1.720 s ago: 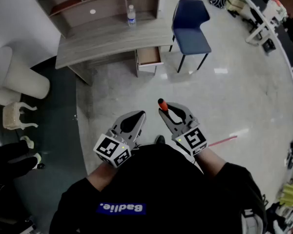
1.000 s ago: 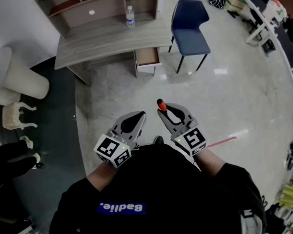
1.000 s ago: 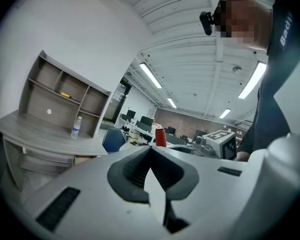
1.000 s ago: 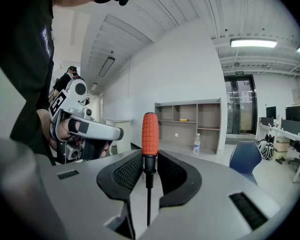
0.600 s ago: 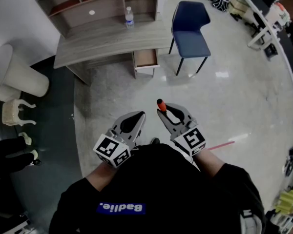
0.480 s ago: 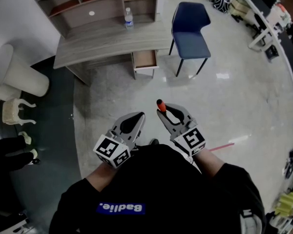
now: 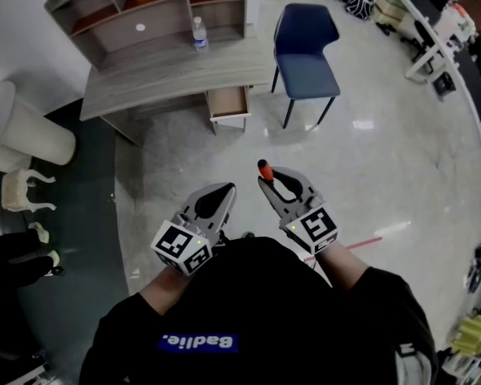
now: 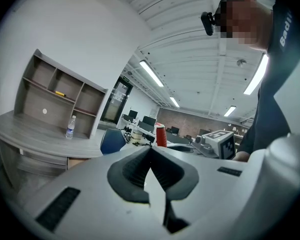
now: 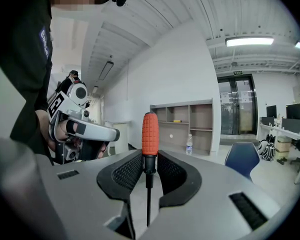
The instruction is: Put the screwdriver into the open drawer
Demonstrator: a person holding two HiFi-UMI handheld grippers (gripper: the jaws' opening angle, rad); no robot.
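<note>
Orange handle: it belongs to the screwdriver [image 9: 149, 134], and it stands up beyond the jaw tips, while the thin metal shaft runs back between them.
Right gripper [image 9: 149, 156]: it is clenched on the screwdriver just under the handle, so the hold sits on a narrow, smooth part.
Left gripper [image 8: 151, 151]: its jaws are closed together with nothing between them, and it is carried beside the right gripper.
Drawer [image 7: 228, 101]: it is pulled out under the grey tabletop [image 7: 160, 74], well apart from both grippers, with bare floor [image 7: 361, 175] between.
Risk of slipping: the heavy handle is outside the grip, so I think a quick swing or a bump could let the tool turn in the pads or slide out onto the floor.
Risk at the drawer: the opening looks narrow, so a screwdriver let go while it lies across the drawer could rest on the front edge or fall beside it.
Chair [image 7: 305, 50]: it stands just right of the drawer and could catch the right gripper when it comes near.
</note>
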